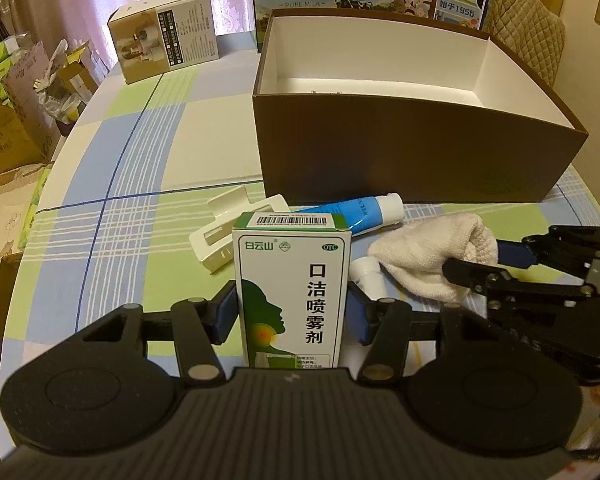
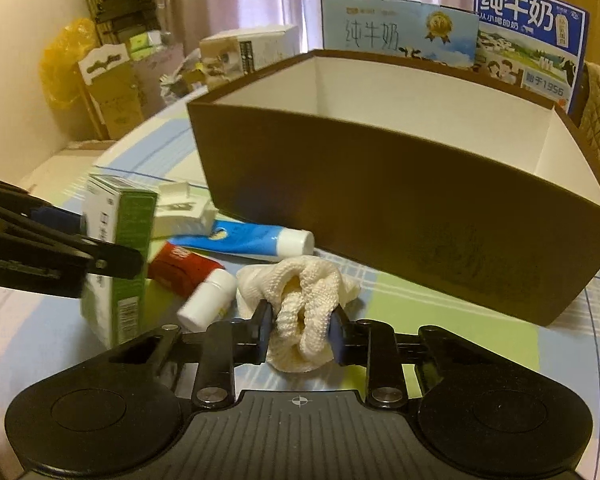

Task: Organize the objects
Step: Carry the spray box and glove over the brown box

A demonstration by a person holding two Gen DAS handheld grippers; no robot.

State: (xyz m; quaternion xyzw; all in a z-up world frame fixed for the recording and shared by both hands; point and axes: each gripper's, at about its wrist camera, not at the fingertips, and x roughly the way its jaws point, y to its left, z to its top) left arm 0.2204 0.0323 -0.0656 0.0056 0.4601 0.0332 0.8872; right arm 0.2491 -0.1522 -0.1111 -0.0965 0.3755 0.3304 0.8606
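Because the open brown cardboard box with the white lining (image 1: 412, 148) stands just beyond both tools, farther along the desk (image 1: 140, 168) covered in a blue, green and white checked cloth, the coming move looks to turn on carrying each held thing forward and up over its near wall. The left gripper (image 1: 292, 314) has its blue pads closed on the sides of a white-and-green upright cardboard medicine carton (image 1: 294, 296), whose long axis stands vertical with the barcoded top flap upward; the box lies ahead and a little to the right of it. The right gripper (image 2: 300, 334) is clamped on a bunched cream knitted cloth (image 2: 300, 300), soft and folded on itself, which bulges out past the pads toward the box, and it seems the nearer of the two to the brown wall. Between the held things and the box lie a blue-and-white tube with a white cap (image 2: 256, 242), lengthwise along the near wall, a small red-labelled bottle with a white cap (image 2: 196, 280) on its side, and a white plastic tray-like holder (image 1: 228, 232). The box interior, as far as it shows, holds nothing, so I judge the sorting barely begun.
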